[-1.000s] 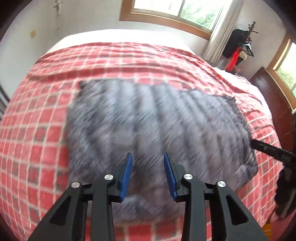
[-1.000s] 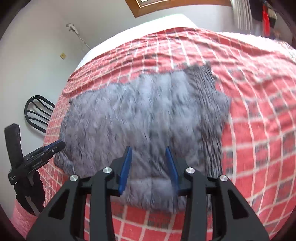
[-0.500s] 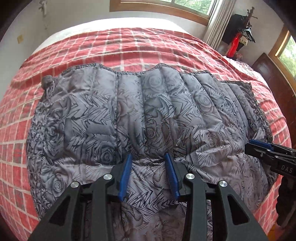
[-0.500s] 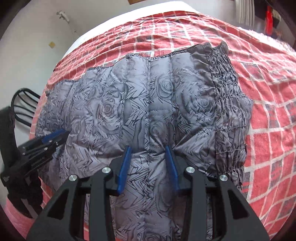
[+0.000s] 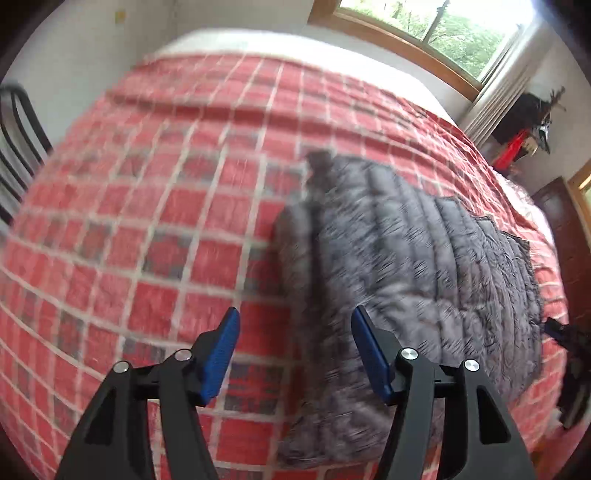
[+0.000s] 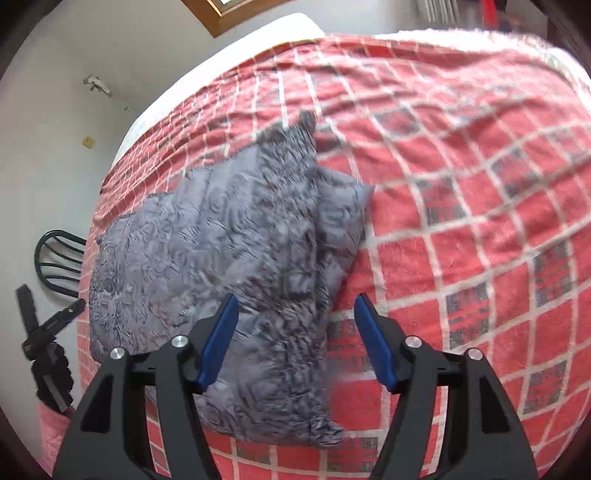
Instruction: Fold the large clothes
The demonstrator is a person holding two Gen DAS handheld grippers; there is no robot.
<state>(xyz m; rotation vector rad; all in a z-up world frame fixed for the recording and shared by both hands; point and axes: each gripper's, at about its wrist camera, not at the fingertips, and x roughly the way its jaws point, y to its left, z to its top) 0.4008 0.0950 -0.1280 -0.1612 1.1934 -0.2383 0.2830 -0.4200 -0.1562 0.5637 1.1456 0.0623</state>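
Note:
A grey quilted jacket with a rose pattern [image 5: 406, 266] lies flat on a bed covered by a red checked blanket [image 5: 147, 221]. My left gripper [image 5: 295, 339] is open and empty, above the jacket's left edge. My right gripper [image 6: 295, 328] is open and empty, above the jacket's right edge; the jacket [image 6: 221, 266] fills the left half of the right wrist view. The right gripper shows at the right edge of the left wrist view [image 5: 565, 332], and the left one at the left edge of the right wrist view [image 6: 55, 325]. Both views are motion-blurred.
A black chair [image 6: 55, 258] stands by the bed's left side, near the white wall. A window [image 5: 424, 33] is behind the bed head, with a dark coat rack [image 5: 532, 118] and a wooden door [image 5: 561, 221] to the right.
Both grippers have opened wider and drawn back and outward from the middle of the jacket, the left one leftward, the right one rightward. The jacket now looks smaller and farther.

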